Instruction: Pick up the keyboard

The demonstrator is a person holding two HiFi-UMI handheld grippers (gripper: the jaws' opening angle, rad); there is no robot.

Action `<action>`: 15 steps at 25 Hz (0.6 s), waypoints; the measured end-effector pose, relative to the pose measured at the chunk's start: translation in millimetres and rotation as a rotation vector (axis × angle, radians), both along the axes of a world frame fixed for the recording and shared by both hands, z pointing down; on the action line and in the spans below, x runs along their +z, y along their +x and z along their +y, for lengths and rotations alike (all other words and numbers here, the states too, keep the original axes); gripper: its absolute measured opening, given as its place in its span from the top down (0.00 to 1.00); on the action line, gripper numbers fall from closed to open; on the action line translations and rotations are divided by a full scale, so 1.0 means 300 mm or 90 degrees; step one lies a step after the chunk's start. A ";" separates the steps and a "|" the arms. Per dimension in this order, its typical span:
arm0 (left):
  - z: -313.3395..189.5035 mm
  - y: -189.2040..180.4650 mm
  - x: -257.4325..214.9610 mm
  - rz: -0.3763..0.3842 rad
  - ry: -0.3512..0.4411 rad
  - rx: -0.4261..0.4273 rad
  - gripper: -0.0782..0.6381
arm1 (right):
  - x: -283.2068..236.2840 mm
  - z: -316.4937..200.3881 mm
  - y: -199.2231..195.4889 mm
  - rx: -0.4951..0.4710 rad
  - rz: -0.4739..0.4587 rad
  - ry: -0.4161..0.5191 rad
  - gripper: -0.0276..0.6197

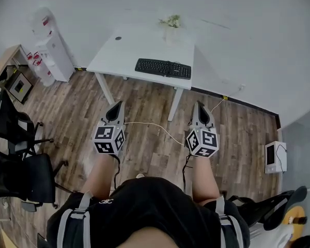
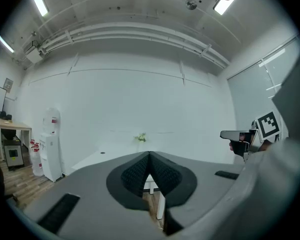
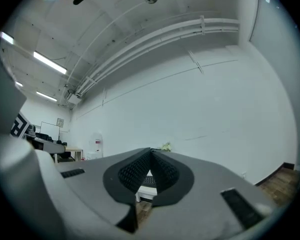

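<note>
One black keyboard [image 1: 163,68] lies flat on the one white table [image 1: 124,50], near the table's front edge and toward its right end, with its long side along that edge. The only other thing on the table is a small potted plant [image 1: 171,25] at the back edge, behind the keyboard. One water dispenser [image 1: 54,50] stands just left of the table.

There are two claws. The left claw [image 1: 115,110] and the right claw [image 1: 199,107] are both held over the wooden floor well short of the table's front edge, pointing toward it. Each is clenched, pads meeting, with nothing between them.

The keyboard looks like a stiff, light plastic slab, long and low, so it should lift without bending. The keys give under pressure and the top is likely slippery, so the firmer hold is probably on the casing: one claw at each short end, or on the front rim. Whether a cable trails from it cannot be made out.
</note>
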State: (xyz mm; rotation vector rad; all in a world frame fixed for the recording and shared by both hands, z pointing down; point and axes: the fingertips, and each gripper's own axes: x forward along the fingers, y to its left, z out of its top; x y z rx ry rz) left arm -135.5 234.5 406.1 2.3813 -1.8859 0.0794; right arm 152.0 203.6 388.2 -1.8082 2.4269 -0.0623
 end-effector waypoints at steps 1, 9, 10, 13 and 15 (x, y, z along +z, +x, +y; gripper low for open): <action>-0.005 -0.006 -0.001 -0.001 0.000 0.000 0.88 | -0.002 -0.003 -0.005 0.001 0.000 0.001 0.95; -0.049 -0.077 -0.010 0.001 0.012 0.008 0.88 | 0.009 -0.031 -0.069 0.017 -0.004 -0.001 0.95; -0.055 -0.089 -0.008 0.002 0.013 0.010 0.88 | 0.010 -0.033 -0.079 0.020 -0.005 -0.002 0.95; -0.063 -0.120 -0.008 0.005 0.016 0.019 0.88 | 0.010 -0.023 -0.107 0.028 -0.005 0.003 0.95; -0.063 -0.132 -0.010 0.003 0.019 0.028 0.88 | 0.012 -0.015 -0.117 0.036 -0.008 0.005 0.95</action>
